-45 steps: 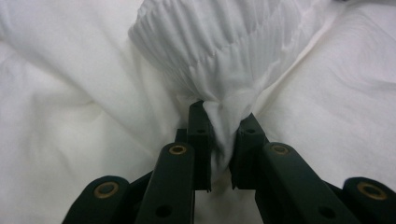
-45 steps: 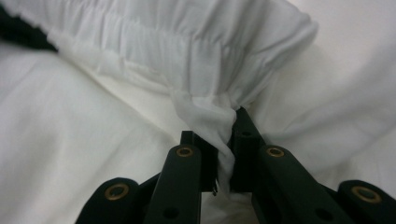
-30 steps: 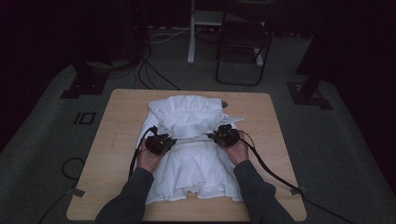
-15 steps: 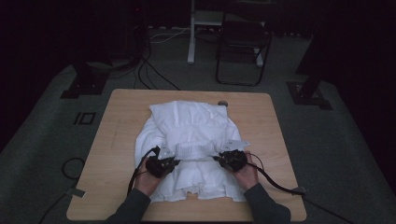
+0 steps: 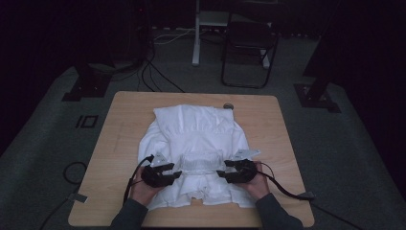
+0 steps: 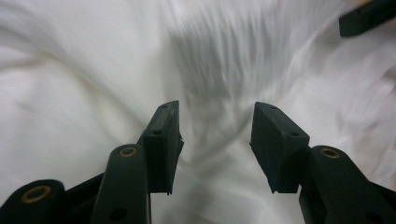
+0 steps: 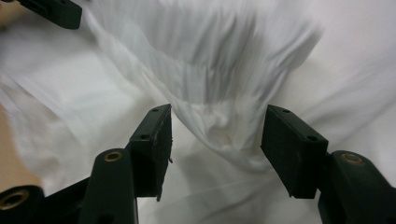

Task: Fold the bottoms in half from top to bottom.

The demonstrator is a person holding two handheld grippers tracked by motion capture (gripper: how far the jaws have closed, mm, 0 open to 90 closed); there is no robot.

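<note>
From my remote post I note a light wooden table (image 5: 115, 143) on grey carpet (image 5: 344, 158). A small round object (image 5: 229, 106), too small to identify, sits near the table's far edge. Beyond stands a dark folding chair (image 5: 249, 48) beside a white post (image 5: 196, 33). Black cables (image 5: 153, 72) run across the floor at the far left, near a dark stand base (image 5: 86, 88). Another base (image 5: 316, 96) sits at the right.

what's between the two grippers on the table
In the high view, a gathered, ribbed band of the white garment spans the gap between the left gripper and the right gripper; both have just been opening.
</note>
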